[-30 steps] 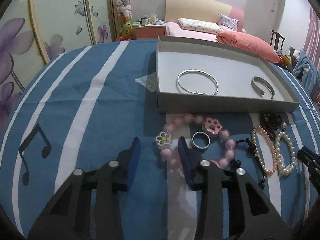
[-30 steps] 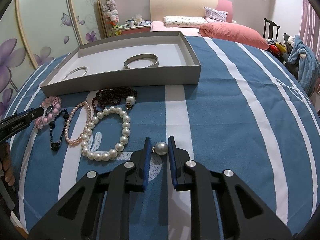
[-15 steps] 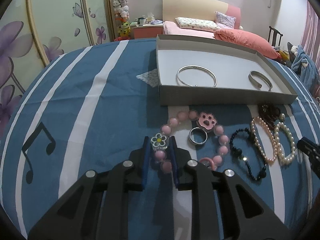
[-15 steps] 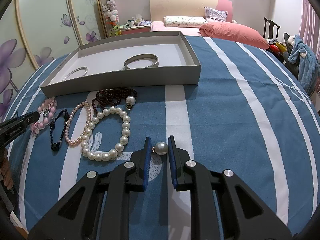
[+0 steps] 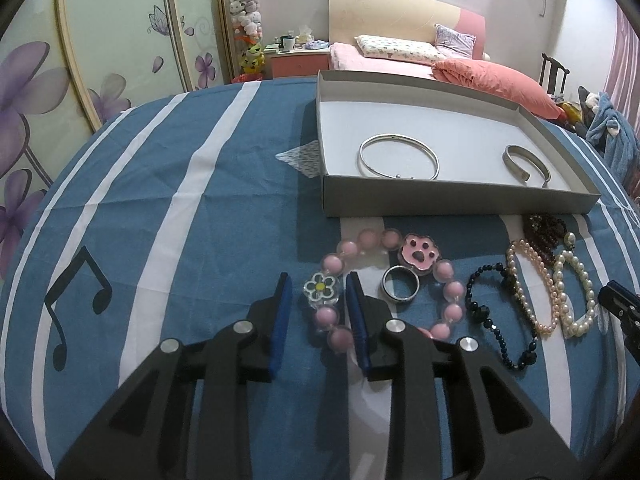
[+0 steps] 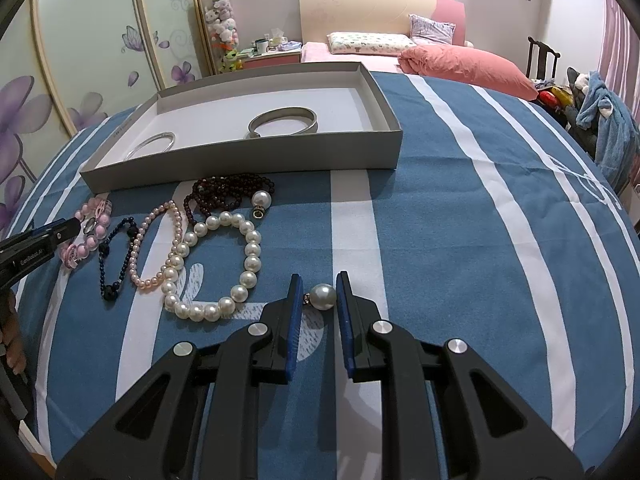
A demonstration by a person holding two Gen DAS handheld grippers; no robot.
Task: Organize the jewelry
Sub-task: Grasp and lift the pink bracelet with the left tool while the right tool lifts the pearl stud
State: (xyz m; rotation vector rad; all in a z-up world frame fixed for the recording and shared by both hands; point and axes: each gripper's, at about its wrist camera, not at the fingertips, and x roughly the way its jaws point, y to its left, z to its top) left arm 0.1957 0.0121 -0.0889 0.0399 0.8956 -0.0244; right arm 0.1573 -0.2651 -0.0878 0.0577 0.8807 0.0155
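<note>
A pink bead bracelet [image 5: 384, 276] with a flower charm [image 5: 320, 287] and a paw charm lies on the blue striped cloth. My left gripper [image 5: 318, 304] is open, its fingers on either side of the flower charm and the beads. A silver ring [image 5: 400, 289] lies inside the bracelet. My right gripper [image 6: 318, 300] is slightly open around a large pearl [image 6: 323, 297], with a small gap on each side. A white pearl necklace [image 6: 216, 264], a pink pearl strand [image 6: 154, 248], a black bead strand [image 6: 116, 256] and a dark red bead strand [image 6: 224, 194] lie on the cloth.
A shallow grey box [image 5: 448, 200] stands behind the jewelry and holds a thin silver bangle [image 5: 398, 157] and a silver cuff [image 5: 526, 162]. A bed with pink bedding, a wardrobe with flower doors and a chair are in the room behind.
My left gripper closed around the pink beads half a second ago and has now opened again. My right gripper has opened slightly around the pearl.
</note>
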